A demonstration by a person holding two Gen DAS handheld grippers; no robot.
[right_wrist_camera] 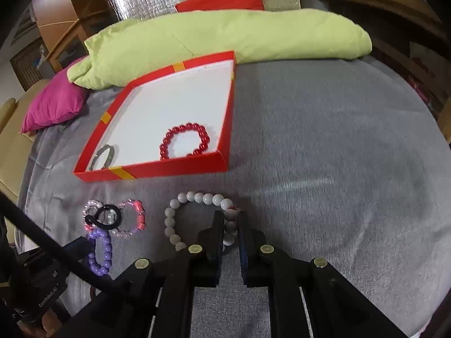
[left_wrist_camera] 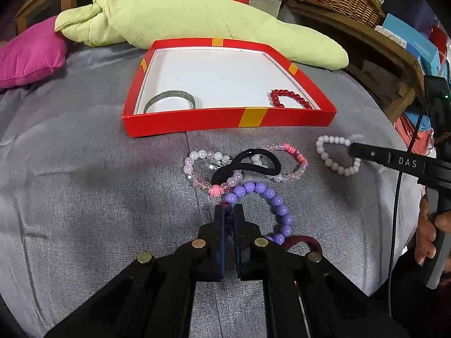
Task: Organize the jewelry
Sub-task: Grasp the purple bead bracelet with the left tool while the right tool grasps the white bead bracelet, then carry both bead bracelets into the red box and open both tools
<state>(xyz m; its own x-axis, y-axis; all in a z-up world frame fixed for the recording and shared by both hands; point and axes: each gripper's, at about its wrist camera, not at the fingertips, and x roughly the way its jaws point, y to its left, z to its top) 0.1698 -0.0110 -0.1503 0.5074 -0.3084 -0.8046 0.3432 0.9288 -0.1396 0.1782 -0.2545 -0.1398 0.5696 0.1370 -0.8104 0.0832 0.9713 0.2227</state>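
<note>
The left gripper [left_wrist_camera: 228, 211] is pressed together on the near end of the purple bead bracelet [left_wrist_camera: 265, 197], pinching a bead between its fingertips while the rest of the loop lies on the grey cloth-covered surface [left_wrist_camera: 84, 183] to the right of the fingers. The right gripper [right_wrist_camera: 231, 221] is closed on the right side of the white bead bracelet [right_wrist_camera: 180, 211], with beads visible between its two fingers; the remainder of that loop rests flat on the surface to the left. In the left wrist view, the right gripper reaches the white bracelet from the right edge of the frame, held by a person's hand [left_wrist_camera: 425, 231]. Between the two held bracelets lies a cluster: a pink and clear bead bracelet [left_wrist_camera: 203, 174], a second pink bracelet with a coral section [left_wrist_camera: 296, 160], and a black hair tie [left_wrist_camera: 248, 163] lying across both. A dark red elastic band [left_wrist_camera: 304, 242] lies just beside the left gripper's right arm, near the purple beads. Beyond the cluster stands the open red box [left_wrist_camera: 197, 121] with yellow tape strips and a white floor. Inside it, a silver bangle [left_wrist_camera: 169, 101] rests at the near left corner and a red bead bracelet [right_wrist_camera: 184, 140] at the near right corner, well apart. Behind the box lie a light green cushion [right_wrist_camera: 225, 36] and a magenta pillow [right_wrist_camera: 53, 107].
</note>
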